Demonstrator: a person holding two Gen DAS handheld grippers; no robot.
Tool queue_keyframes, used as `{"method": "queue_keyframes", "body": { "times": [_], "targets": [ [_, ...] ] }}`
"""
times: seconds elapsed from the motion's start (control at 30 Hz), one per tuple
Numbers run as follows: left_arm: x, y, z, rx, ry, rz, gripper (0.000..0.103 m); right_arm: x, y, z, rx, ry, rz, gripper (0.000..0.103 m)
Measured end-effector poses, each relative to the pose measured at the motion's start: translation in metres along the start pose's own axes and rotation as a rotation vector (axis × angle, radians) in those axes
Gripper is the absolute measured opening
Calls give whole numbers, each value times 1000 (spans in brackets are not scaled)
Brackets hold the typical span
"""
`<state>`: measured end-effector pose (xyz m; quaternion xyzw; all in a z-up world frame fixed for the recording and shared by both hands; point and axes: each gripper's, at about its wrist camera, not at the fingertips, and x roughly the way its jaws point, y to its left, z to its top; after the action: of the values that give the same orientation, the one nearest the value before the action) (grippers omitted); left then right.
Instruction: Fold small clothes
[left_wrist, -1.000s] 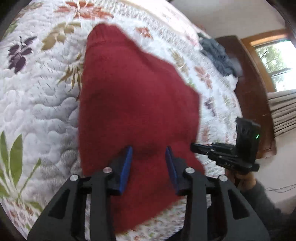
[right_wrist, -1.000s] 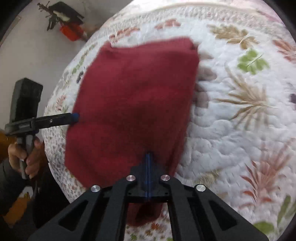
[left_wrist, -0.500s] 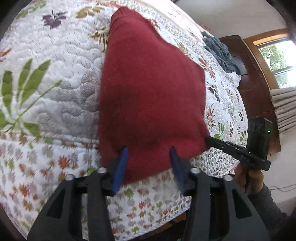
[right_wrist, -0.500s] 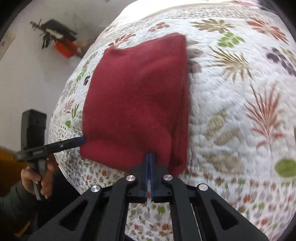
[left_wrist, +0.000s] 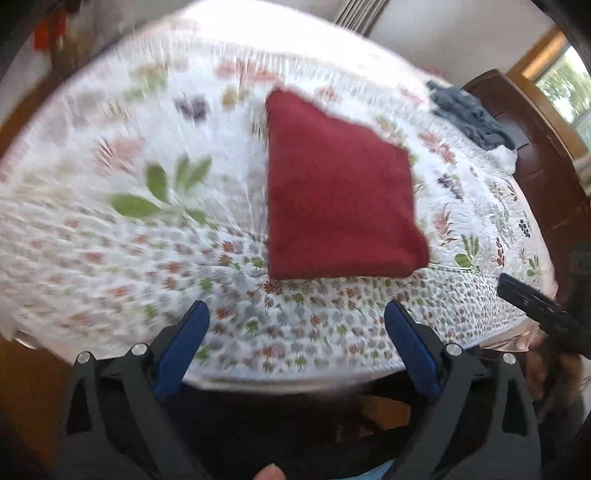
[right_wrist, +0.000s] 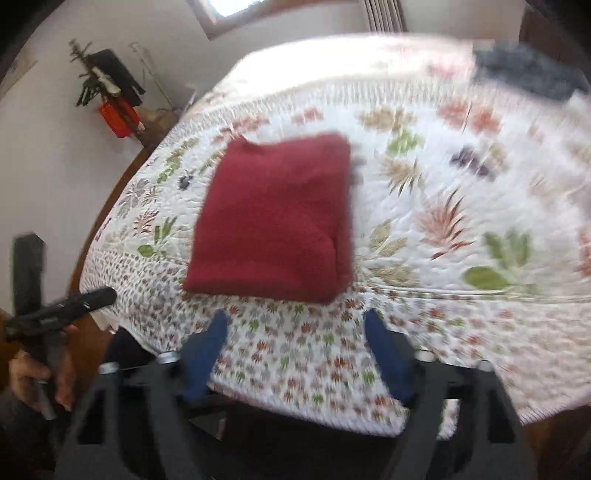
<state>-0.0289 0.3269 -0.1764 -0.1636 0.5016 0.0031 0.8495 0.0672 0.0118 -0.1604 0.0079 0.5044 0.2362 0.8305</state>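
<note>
The red garment (left_wrist: 338, 192) lies folded into a compact, thick rectangle on the floral quilt (left_wrist: 110, 192), its near folded edge just short of the quilt's small-flower border. Neither tool touches it. The left gripper (left_wrist: 295, 345) hangs on the near side of the red garment with its blue pads spread wide and nothing between them; the right gripper (right_wrist: 295, 350) hangs likewise, jaws parted and empty. To my eye the piece sits squared near the bed's edge because that is where the person can reach it standing, and both tools stand clear because this fold looks finished.

A dark grey heap of cloth (left_wrist: 469, 118) sits well beyond the red garment, toward the far corner by the wooden headboard (left_wrist: 535, 155); I would guess it is a candidate for folding next.

The left wrist view shows the headboard and the window past the garment's right side. The right wrist view instead shows the doubled layers along the garment's right edge, the hand (right_wrist: 33, 373) holding the left tool's grip, and a red box with plants (right_wrist: 114, 99) against the wall beyond the garment's left side.
</note>
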Motion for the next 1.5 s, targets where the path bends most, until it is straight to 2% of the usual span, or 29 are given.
{"method": "queue_keyframes", "body": {
  "times": [0.07,0.13,0.17,0.2,0.23,0.27,0.33,0.37,0.43,0.47,0.53,0.7,0.97,1.5],
  "targets": [
    [-36,-14,-9,39,-74,83,100,-26,16,-11,-18,-55,-70,97],
    [-66,-24,-12,50,-104,193,100,-59,36,-22,-37,-129,-205,99],
    [-76,-29,-14,53,-96,224,100,-66,45,-25,-41,-148,-257,99],
    [-91,-33,-17,54,-76,218,100,-80,56,-29,-38,-174,-330,99],
    [-100,-35,-17,48,-65,191,100,-89,58,-30,-32,-184,-344,99],
    [-110,-38,-18,40,-61,161,100,-99,62,-33,-26,-195,-337,99],
    [-136,-43,-20,30,-67,137,100,-118,70,-32,-14,-192,-265,99],
    [-143,-46,-20,35,-72,148,100,-127,75,-31,-14,-180,-238,99],
    [-157,-60,-21,76,-78,221,100,-140,85,-29,-25,-148,-218,99],
    [-166,-64,-21,90,-80,242,100,-143,91,-29,-34,-128,-217,99],
    [-179,-68,-27,80,-87,217,100,-153,104,-31,-50,-80,-220,99],
    [-201,-79,-45,83,-97,197,100,-180,118,-44,-16,-97,-235,99],
    [-203,-84,-58,94,-92,175,100,-200,129,-56,-29,-139,-271,99],
    [-188,-77,-50,98,-74,190,100,-186,140,-50,-50,-136,-282,99]
  ]
}}
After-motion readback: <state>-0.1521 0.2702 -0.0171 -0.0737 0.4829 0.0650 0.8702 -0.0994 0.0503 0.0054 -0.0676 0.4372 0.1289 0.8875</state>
